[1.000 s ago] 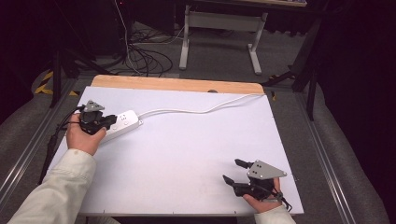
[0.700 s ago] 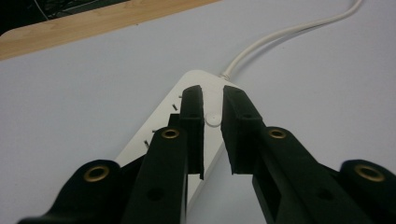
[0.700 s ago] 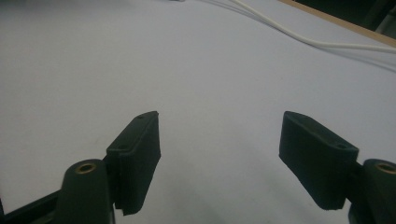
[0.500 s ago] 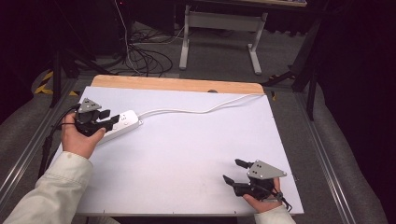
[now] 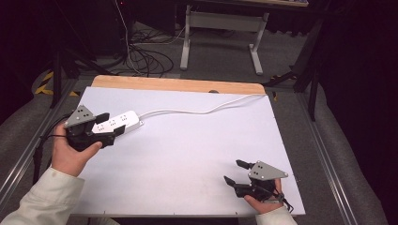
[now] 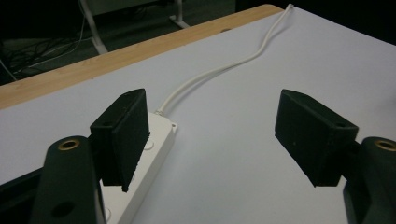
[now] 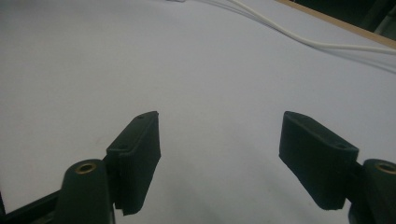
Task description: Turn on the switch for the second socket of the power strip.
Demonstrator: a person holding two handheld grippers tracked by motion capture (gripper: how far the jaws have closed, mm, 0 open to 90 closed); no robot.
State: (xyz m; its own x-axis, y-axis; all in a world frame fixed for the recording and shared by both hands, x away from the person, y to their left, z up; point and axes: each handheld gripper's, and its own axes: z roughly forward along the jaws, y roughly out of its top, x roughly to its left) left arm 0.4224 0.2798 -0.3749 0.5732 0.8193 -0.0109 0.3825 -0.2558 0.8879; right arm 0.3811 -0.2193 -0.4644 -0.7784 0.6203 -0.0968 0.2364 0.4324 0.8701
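A white power strip [image 5: 126, 120] lies at the table's left, and its white cable [image 5: 197, 111] runs right toward the far edge. My left gripper [image 5: 111, 123] hovers over the strip's near end, open, and its jaws have just been opening. In the left gripper view the strip [image 6: 158, 134] sits under the left jaw, and bare table lies between the left gripper's [image 6: 217, 135] pads. The cable [image 6: 219, 70] leads away ahead. My right gripper [image 5: 235, 172] rests open near the front right edge. The right gripper's [image 7: 224, 158] jaws hold nothing.
The white table top [image 5: 197, 154] has a wooden strip [image 5: 178, 85] along its far edge. Metal rails run down both sides. Behind the table are a desk frame [image 5: 220, 28] and loose floor cables [image 5: 141, 51]. The white cable [image 7: 299, 37] crosses the right gripper view's top.
The left gripper's jaws, nearly together at the strip's end a second ago, have spread wide. That hand has lifted and drawn back toward the near left. The right gripper has stayed still.
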